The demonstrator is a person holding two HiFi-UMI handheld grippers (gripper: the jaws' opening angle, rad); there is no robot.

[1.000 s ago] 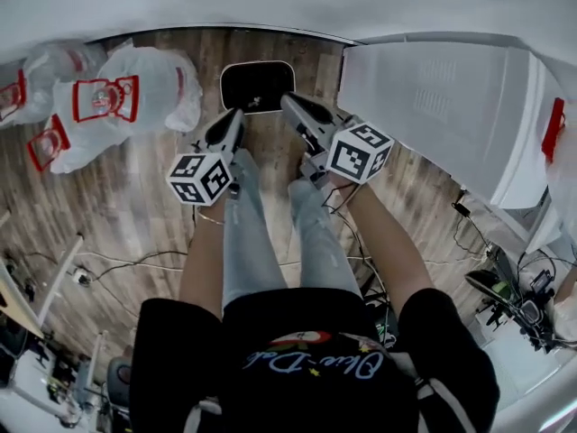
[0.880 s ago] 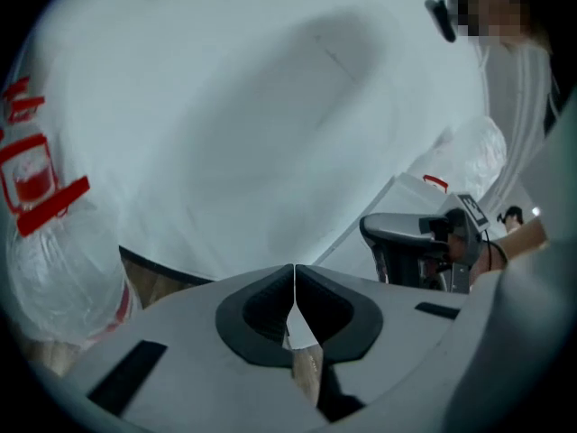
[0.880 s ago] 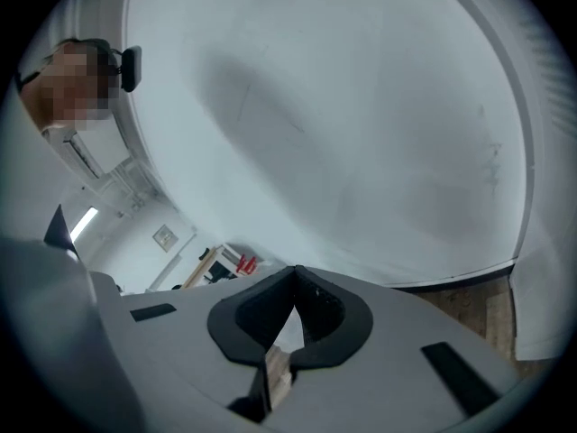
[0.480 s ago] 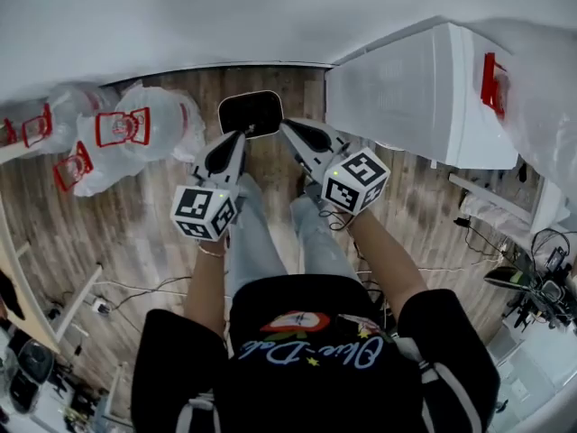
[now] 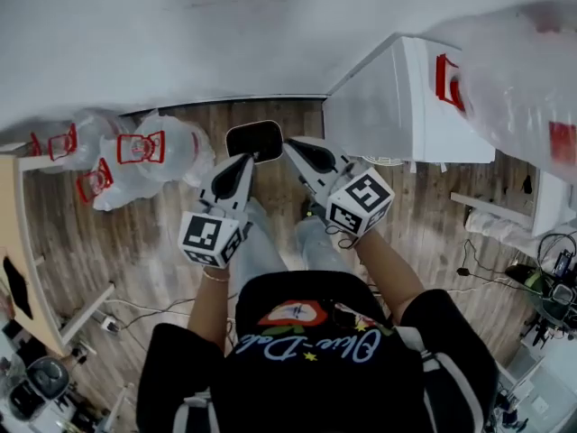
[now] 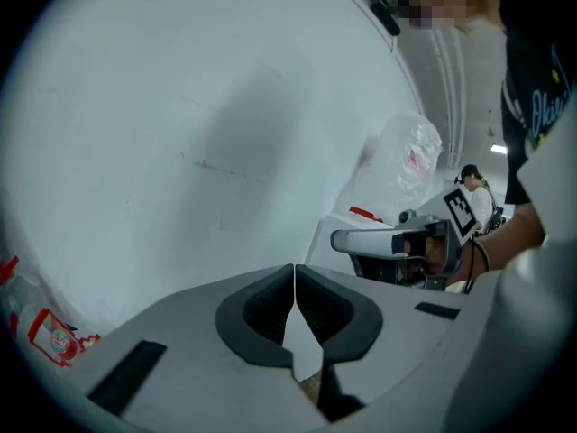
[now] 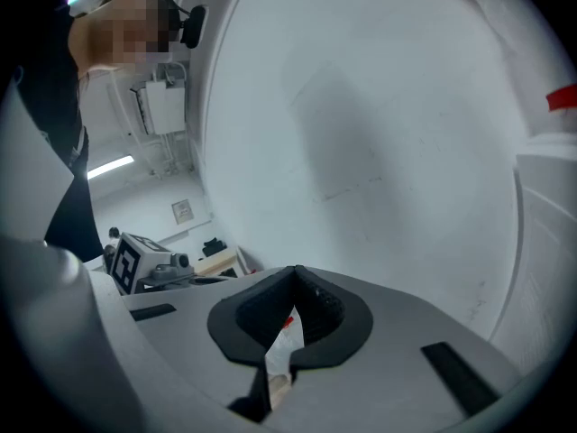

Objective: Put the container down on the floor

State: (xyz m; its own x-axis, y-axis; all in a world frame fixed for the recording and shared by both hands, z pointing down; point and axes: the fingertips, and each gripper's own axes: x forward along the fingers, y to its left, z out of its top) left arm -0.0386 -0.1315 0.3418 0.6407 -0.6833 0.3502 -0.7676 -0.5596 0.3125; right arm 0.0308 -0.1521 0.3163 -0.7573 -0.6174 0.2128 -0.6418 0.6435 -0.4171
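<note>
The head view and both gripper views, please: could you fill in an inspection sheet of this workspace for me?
Surface: wooden plank floor, running up to a white wall.
Job's things: dark container with a pale rim lies on the floor by the wall; neither gripper holds it.
Clutter: white plastic bags with red print, on the floor at left.
Grippers: left gripper and right gripper are both shut, fingers together, nothing between them.
Cables: loose cables on the floor at right, more at lower left.
Surroundings: white cabinet at right; the person's legs stand below the grippers.
</note>
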